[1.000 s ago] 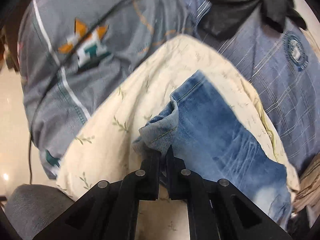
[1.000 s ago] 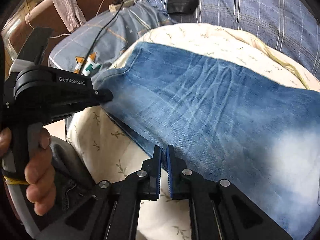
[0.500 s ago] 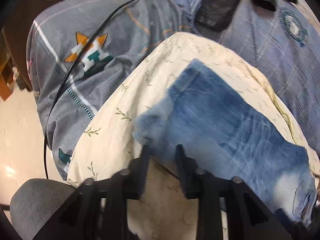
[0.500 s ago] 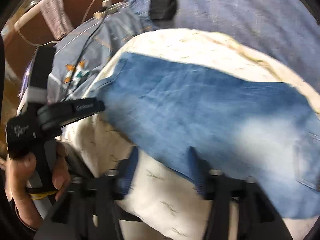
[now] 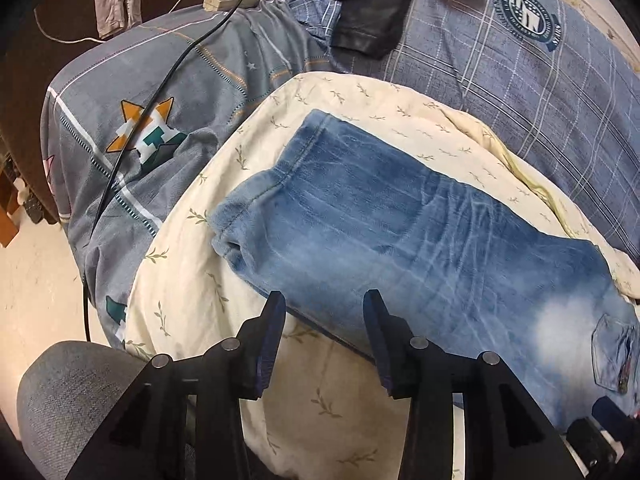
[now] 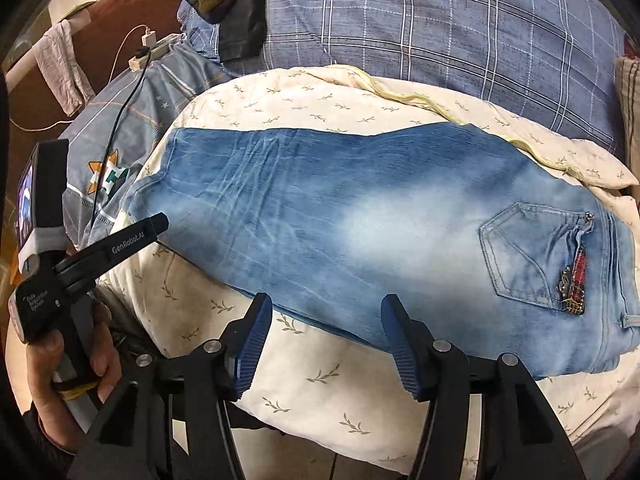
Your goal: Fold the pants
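We see the pants (image 6: 320,220), light blue jeans, lying flat on a cream cushion with a leaf print (image 6: 320,380). This cushion rests on a bed covered by a blue checked blanket (image 6: 460,40) and a grey sheet with an orange star (image 5: 148,132).

In the right wrist view the long axis of the pants goes from left to right across the picture. The leg ends point to the left, toward the grey sheet, and the waist part with the back pocket (image 6: 532,256) is on the right. The legs appear to lie one on top of the other, so the pants make one long band. In the left wrist view the same band runs diagonally, with the hems (image 5: 256,208) at the upper left and the pocket at the lower right edge.

The left tongs (image 5: 324,300) are apart and have just been opening; nothing is between them, and they hang above the near edge of the pants close to the hems. The right tongs (image 6: 326,304) are also apart, wider, with nothing between them, above the near edge at the middle of the band.

A hand (image 6: 72,360) holds the left device at the left of the right wrist view. A black cable (image 5: 160,88) lies across the grey sheet.
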`<state>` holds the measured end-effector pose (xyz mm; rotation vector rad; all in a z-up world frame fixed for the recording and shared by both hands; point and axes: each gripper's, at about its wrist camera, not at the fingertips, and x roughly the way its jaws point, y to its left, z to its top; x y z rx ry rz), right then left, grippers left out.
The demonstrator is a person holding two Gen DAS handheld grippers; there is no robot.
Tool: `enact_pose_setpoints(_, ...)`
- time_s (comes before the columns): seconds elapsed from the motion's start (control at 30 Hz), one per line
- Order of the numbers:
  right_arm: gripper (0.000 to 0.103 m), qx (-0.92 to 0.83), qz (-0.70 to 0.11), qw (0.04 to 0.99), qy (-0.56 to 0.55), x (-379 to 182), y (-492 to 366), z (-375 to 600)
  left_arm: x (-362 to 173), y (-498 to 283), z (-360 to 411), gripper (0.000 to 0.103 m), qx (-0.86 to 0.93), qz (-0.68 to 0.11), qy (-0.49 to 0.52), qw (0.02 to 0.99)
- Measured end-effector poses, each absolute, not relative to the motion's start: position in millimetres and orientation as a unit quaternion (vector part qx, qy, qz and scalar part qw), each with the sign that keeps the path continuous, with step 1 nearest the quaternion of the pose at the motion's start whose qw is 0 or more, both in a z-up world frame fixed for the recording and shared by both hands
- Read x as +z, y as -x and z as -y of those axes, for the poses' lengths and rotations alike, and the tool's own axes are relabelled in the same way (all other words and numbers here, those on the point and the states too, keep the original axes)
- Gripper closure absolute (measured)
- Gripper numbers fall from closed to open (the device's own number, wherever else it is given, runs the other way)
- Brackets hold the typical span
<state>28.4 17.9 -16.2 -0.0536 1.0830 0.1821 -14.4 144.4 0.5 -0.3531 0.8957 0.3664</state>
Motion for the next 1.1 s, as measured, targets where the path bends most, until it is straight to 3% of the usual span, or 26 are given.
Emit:
enact_pose_setpoints(0.3,0.043,0.078,-0.515,0.854,0.019,-10,-24,-5,5,18,-124,0.062,0.118,-0.434,0.155,0.879)
enact_pose_setpoints(0.7,0.041,0.028,-0.519,0.850,-0.085,1,-28,99,33,11,-46,0.060,0.001,-0.454,0.123,0.882)
enact_pose_setpoints(0.93,0.038,-0.044,-0.501,0.851,-0.153,34,-48,221,65,-2,37,0.054,-0.094,-0.437,0.034,0.894)
enact_pose_setpoints(1.1,0.035,-0.094,-0.475,0.852,-0.201,17,-40,295,66,-6,111,0.052,-0.183,-0.423,-0.056,0.886)
